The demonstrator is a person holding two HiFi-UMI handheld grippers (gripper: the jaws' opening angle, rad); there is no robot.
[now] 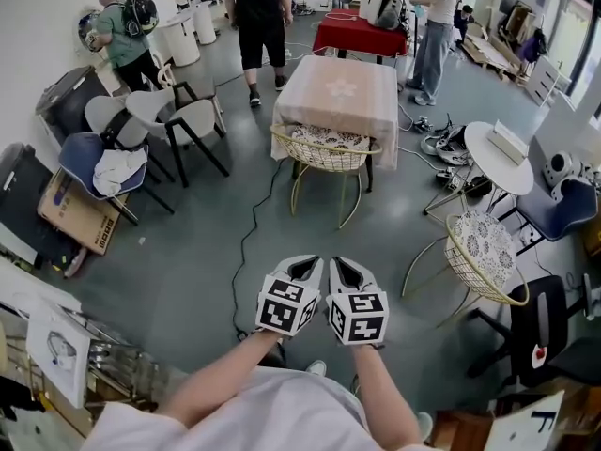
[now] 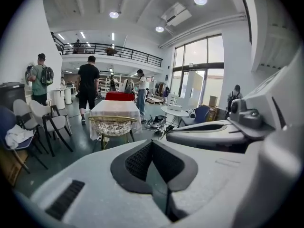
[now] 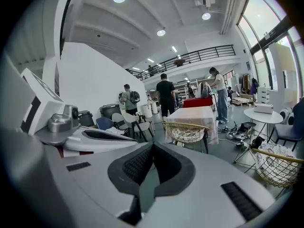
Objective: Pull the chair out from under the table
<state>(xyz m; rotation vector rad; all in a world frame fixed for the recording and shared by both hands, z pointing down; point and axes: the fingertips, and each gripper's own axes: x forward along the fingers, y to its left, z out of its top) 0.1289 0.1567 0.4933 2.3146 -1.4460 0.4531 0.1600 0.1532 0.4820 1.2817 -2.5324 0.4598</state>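
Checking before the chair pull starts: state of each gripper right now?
Left gripper: closed, nothing between its jaws.
Right gripper: closed, nothing between its jaws.

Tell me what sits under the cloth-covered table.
A gold wire chair is tucked partly under the table's near edge. The tablecloth hides its front and anything deeper.

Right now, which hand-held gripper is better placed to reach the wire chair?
Neither clearly: left hand-held gripper and right hand-held gripper sit side by side, shut, empty; wire chair lies straight ahead.
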